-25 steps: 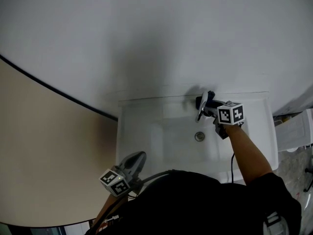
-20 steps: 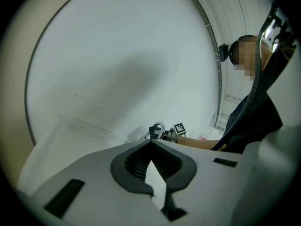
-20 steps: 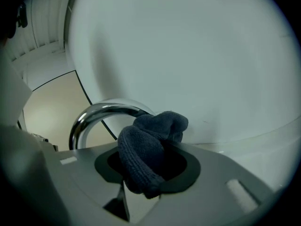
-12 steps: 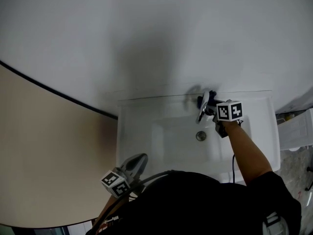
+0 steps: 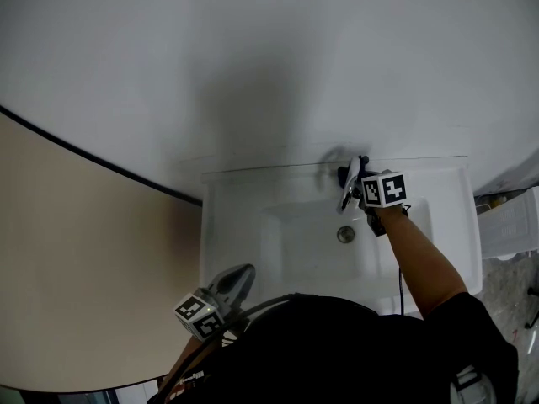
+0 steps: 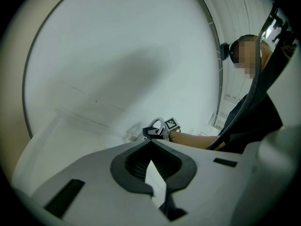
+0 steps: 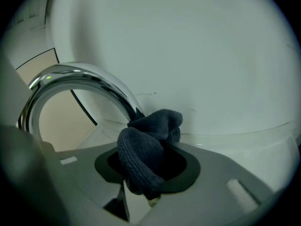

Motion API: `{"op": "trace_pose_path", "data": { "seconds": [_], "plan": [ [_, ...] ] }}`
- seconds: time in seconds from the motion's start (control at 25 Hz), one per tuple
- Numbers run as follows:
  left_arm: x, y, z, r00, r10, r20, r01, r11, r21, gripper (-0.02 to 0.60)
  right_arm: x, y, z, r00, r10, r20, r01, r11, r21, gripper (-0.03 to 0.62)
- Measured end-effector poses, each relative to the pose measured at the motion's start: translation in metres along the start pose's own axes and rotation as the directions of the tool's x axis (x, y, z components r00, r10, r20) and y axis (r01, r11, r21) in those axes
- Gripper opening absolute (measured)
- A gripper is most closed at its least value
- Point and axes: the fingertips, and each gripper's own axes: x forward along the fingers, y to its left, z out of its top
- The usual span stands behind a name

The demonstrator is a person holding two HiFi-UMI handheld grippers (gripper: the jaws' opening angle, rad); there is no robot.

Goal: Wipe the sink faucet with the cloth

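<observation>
Cloth [image 7: 149, 142] is touching faucet [image 7: 80, 81], your right gripper [image 5: 355, 182] clamping it; your left gripper [image 6: 151, 145] is hanging closed, empty.

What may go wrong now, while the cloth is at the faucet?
The dark blue knitted cloth sits bunched in the right tool, so it may slip out when rubbed on the curved chrome faucet. Only a small wad sticks out, so the tool's hard edge might scrape the chrome.

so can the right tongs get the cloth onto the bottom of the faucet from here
Probably yes. The right tongs grip the cloth, which looks pressed against the lower end of the faucet, with nothing between them. The left tongs are shut, at the sink's near corner, out of the way.
</observation>
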Motion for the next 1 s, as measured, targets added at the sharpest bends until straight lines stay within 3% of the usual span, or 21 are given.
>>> {"op": "trace_pose_path", "data": {
  "seconds": [0.28, 0.48, 0.76, 1.0],
  "plan": [
    [-0.005, 0.004, 0.004, 1.000, 0.024, 0.018, -0.024, 1.000, 0.018, -0.009, -0.021, 0.013, 0.021, 0.985, 0.053, 0.167, -0.051, 0.999, -0.015, 0.138],
    [-0.006, 0.003, 0.003, 1.000, 0.014, 0.025, -0.014, 1.000, 0.027, -0.009, -0.045, 0.026, 0.040, 0.952, 0.120, 0.283, -0.082, 0.986, -0.143, 0.138],
    [-0.006, -0.004, 0.006, 1.000, 0.008, 0.027, -0.010, 0.999, 0.047, -0.009, -0.066, 0.038, 0.049, 0.916, 0.203, 0.346, -0.089, 0.944, -0.318, 0.135],
    [-0.011, -0.006, 0.006, 0.999, 0.012, 0.038, -0.014, 0.999, 0.044, -0.009, -0.081, 0.054, 0.044, 0.891, 0.295, 0.345, -0.133, 0.896, -0.423, 0.132]
  ]
}}
